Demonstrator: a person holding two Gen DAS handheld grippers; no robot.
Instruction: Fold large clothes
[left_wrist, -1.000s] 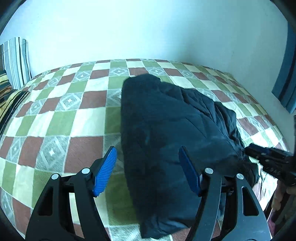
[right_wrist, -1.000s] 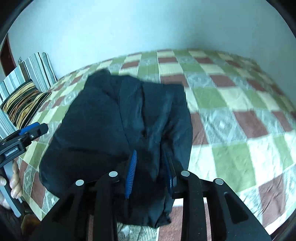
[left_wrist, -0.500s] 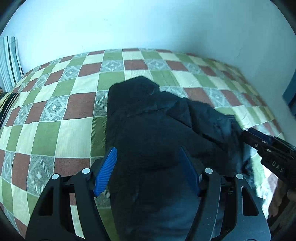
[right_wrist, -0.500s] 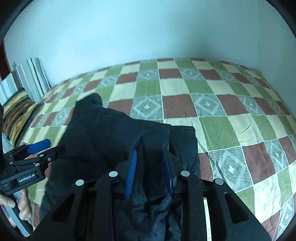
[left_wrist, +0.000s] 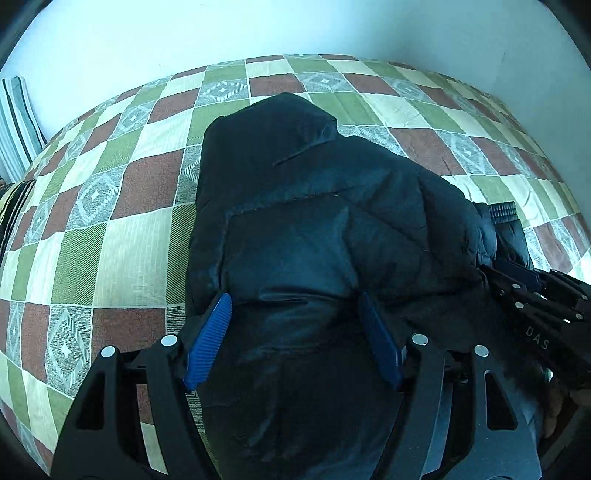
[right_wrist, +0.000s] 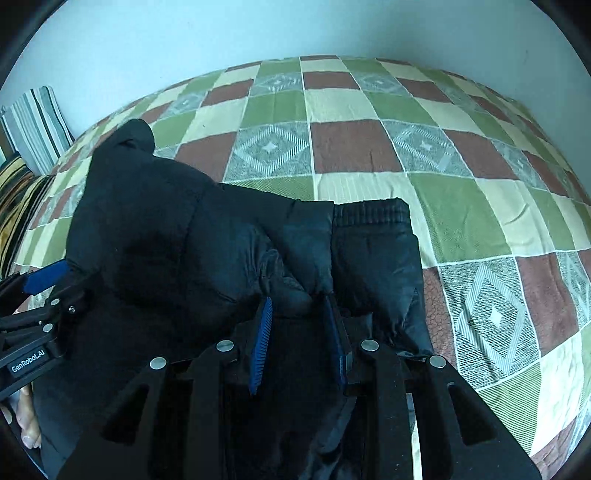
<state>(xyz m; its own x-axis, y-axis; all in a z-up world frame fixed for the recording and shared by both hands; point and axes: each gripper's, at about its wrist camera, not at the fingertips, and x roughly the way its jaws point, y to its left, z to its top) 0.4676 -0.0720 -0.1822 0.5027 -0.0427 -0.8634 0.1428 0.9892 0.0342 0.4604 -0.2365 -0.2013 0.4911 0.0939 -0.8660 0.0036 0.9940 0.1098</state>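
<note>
A large black padded jacket (left_wrist: 314, 229) lies folded on the checked bedspread (left_wrist: 110, 221); it also shows in the right wrist view (right_wrist: 166, 240). My left gripper (left_wrist: 293, 332) is open, its blue pads straddling the near part of the jacket. My right gripper (right_wrist: 299, 321) is shut on a bunched fold of the jacket near a sleeve with a ribbed cuff (right_wrist: 373, 210). The right gripper shows at the right of the left wrist view (left_wrist: 532, 291). The left gripper shows at the left of the right wrist view (right_wrist: 40, 295).
The bed's checked cover (right_wrist: 369, 129) spreads to a pale wall (right_wrist: 258, 29) at the back. Striped pillows (right_wrist: 37, 118) lie at the far left, also seen in the left wrist view (left_wrist: 16, 122).
Both grippers have moved forward over the bed. The jacket's near part has been carried forward with the right gripper, so the bundle is shorter and more bunched. The left jaws stay open.
</note>
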